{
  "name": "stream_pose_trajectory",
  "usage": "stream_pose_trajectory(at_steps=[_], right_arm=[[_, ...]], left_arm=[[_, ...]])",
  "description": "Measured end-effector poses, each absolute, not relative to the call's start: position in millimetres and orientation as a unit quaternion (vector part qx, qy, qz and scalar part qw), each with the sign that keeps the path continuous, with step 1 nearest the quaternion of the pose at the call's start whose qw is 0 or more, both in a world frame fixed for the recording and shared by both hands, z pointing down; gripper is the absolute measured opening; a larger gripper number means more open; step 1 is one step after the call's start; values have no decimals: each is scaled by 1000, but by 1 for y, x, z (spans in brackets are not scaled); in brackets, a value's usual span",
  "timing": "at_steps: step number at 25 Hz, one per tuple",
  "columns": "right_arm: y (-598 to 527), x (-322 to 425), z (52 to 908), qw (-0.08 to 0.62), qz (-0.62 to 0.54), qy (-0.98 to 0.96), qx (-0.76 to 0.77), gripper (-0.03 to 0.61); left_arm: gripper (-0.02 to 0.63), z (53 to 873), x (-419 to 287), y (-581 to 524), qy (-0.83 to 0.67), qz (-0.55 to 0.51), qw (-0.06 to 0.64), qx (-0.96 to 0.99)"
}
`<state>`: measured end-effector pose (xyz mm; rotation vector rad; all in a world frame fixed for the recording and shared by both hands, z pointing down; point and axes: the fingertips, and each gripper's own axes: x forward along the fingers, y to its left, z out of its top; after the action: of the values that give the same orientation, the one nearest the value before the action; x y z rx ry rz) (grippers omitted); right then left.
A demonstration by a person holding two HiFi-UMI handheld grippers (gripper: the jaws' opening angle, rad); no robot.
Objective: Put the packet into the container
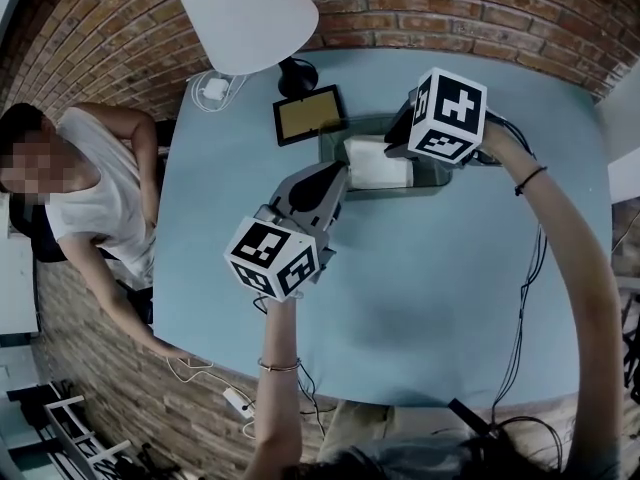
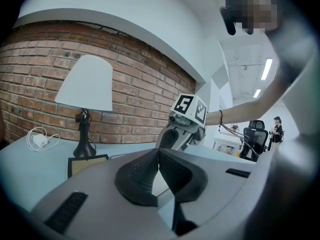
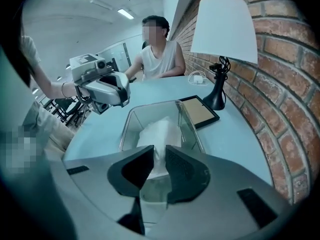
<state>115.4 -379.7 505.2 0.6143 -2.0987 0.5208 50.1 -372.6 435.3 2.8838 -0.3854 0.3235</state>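
A: Two grippers and one packet, so how far along are we?
B: From our left: the left gripper [image 2: 159,155] has its pads pressed together on nothing. It hangs over the table [image 1: 400,298], near the left end of the container [image 3: 123,133], and has no part in the job that we can see.
A: And in the middle?
B: The clear container stands on the table, near a picture frame [image 1: 310,114] and a lamp [image 1: 250,13]. The white packet [image 3: 158,129] is down between its walls, so we judge the carrying done.
A: Then the right?
B: The right gripper [image 3: 159,160] reaches steeply down into the container, its jaws clamped on the near end of the packet. We cannot tell whether the packet rests on the bottom.
A: So what is left for us?
B: Only the release, we think: part those jaws, let the packet settle, and lift the gripper out without catching the glass rim
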Motion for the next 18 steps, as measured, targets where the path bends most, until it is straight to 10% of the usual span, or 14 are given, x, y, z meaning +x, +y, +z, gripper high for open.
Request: stream_pose_trajectory(at_steps=[18], right_arm=[[-382,120,512,444,224,-813,303,118]], left_arm=[[9,439,58,-371,-126,114,110,979]])
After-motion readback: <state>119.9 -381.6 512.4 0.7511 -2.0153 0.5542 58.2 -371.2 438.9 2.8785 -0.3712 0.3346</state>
